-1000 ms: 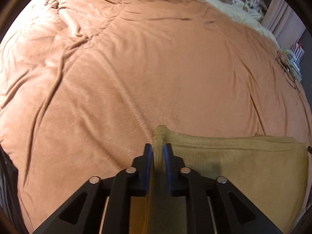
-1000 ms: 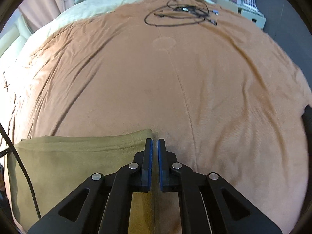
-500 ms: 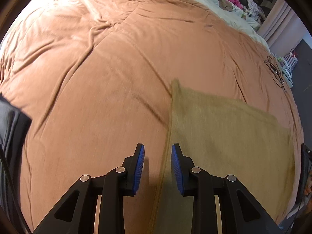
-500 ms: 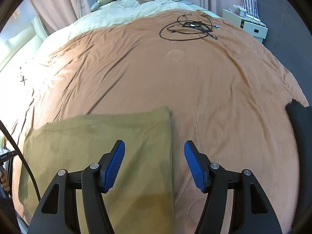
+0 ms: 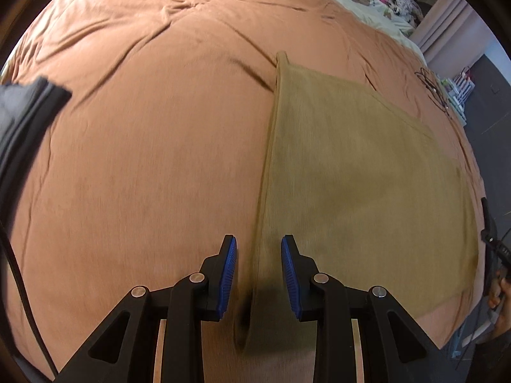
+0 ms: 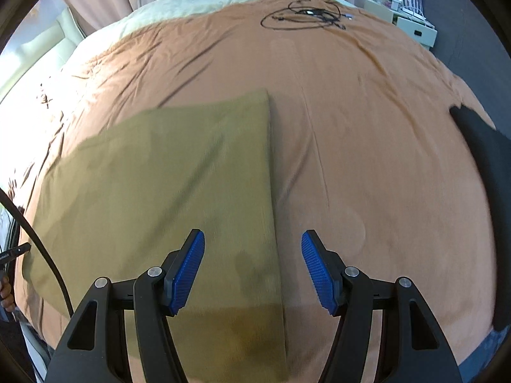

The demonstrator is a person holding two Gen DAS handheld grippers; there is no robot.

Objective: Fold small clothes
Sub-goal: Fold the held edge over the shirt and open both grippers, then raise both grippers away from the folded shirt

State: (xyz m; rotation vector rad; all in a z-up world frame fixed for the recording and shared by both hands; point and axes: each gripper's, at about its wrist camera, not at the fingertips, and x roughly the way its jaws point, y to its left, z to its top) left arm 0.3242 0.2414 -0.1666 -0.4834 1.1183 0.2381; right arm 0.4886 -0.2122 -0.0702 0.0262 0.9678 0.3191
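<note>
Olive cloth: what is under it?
The olive cloth lies flat on the orange-brown bedcover, which shows all around it. The bedcover beneath it is covered, so anything under the cloth cannot be seen.

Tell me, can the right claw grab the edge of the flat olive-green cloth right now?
Probably yes. The right claw is open, and the flat olive-green cloth has its side edge lying between the blue pads on the orange-brown bedspread, with nothing in the way.

Black angular left claw point(image 5: 258, 269) and right claw point(image 6: 253, 268), ribbed blue pads point(image 6: 186, 271), silver screws point(image 5: 321, 277), black cable point(image 6: 41, 249).
</note>
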